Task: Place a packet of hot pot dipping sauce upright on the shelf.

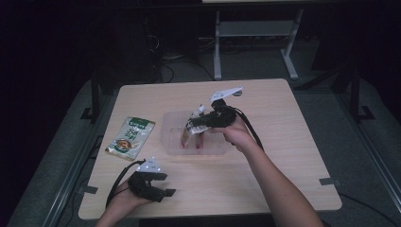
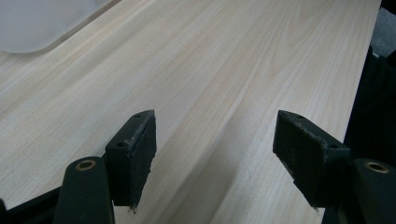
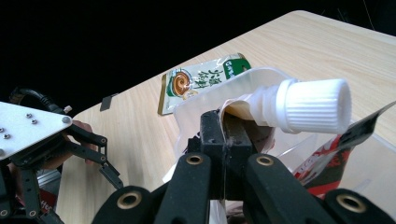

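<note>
Nearest to me, at the front left edge of the worktop [image 1: 265, 184], my left hand-held gripper [image 1: 163, 185] rests low with its jaws standing wide apart and nothing between them; in the left gripper view only bare pale wood lies between its two black pads [image 2: 135, 156]. My left hand [image 1: 124, 201] wraps its body from behind.

Farther in, near the middle of the worktop, my right hand-held gripper [image 1: 198, 124] is clamped tight on a spouted pouch [image 1: 190, 130], gripping the pouch's upper part just below the spout. In the right gripper view the jaws meet on the folded film, and the white ribbed cap [image 3: 314, 106] juts out just beyond and to the right of the jaws. The pouch hangs tilted over a clear plastic tray [image 1: 171, 126], its lower end down inside the tray; whether it touches the tray's floor I cannot tell. A red-printed packet [image 3: 327, 161] lies in the tray beneath.

To the left of the tray, apart from it, a green-topped flat sachet [image 1: 131, 137] lies on the wood, well clear of both grippers.
</note>
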### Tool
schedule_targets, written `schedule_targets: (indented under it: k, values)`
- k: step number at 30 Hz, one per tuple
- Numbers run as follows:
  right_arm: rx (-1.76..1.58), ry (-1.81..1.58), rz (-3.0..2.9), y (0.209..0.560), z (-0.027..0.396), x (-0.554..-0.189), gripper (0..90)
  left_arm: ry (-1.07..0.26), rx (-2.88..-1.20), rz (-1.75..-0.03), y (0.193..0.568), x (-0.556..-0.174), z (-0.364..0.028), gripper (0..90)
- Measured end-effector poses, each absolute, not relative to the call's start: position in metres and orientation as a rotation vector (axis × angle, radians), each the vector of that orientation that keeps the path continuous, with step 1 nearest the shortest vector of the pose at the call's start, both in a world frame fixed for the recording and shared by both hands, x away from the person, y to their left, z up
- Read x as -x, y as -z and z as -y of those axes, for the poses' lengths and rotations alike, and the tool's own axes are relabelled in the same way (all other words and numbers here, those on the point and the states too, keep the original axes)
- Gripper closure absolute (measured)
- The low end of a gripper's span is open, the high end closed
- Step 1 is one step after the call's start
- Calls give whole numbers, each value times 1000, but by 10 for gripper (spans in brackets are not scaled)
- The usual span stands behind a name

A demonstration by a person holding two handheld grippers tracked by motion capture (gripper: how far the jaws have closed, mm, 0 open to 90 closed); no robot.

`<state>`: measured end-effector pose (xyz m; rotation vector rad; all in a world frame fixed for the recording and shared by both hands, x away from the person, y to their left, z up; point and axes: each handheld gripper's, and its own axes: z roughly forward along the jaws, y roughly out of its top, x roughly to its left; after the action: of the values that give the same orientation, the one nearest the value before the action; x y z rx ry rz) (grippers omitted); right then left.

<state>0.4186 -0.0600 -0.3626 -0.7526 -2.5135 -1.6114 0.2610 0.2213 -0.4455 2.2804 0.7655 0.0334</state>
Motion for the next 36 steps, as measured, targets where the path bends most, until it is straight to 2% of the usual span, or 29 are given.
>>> schedule_targets:
  k: [27,36]
  values:
    - [771,1505,2614,375,37,-421,880,-30,-2294,-757,446,-261,-222,298]
    - [779,1499,2635,375,36,-418,815,-33,-2302,-752,446,-262,-222,298]
